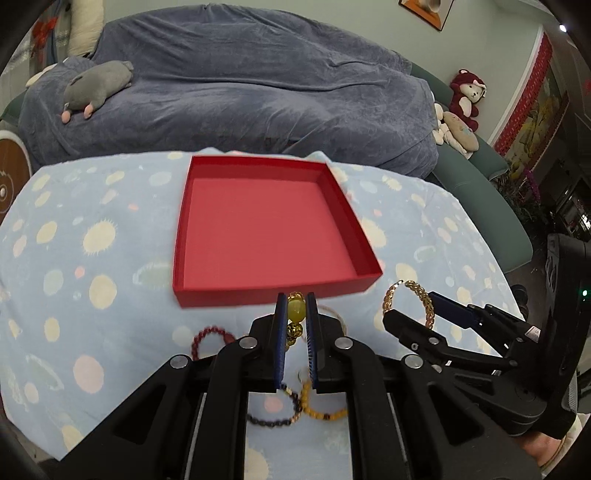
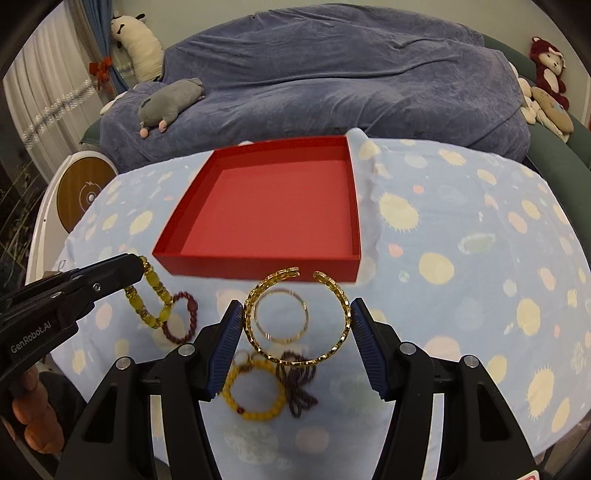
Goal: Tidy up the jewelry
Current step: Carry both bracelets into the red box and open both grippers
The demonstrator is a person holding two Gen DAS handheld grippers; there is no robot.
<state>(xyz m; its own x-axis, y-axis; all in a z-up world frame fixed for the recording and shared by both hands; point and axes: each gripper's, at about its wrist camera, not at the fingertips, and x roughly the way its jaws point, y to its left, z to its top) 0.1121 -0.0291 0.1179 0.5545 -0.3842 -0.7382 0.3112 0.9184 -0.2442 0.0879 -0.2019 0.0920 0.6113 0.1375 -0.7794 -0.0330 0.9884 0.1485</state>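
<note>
Below red box: left gripper clamps yellow bead bracelet, lower loop hidden; right gripper pinches gold cuff.

dark cord bracelet blurred (beneath bangle)

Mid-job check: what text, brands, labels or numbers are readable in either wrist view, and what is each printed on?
"GenRobot.AI": white lettering on the side of the left gripper, seen in the right wrist view.
Red label at the bottom edge of the right gripper body: cut off, unreadable.
Small marking on the right gripper's body in the left wrist view: too small to read.
Framed wall picture: no legible text.
</note>
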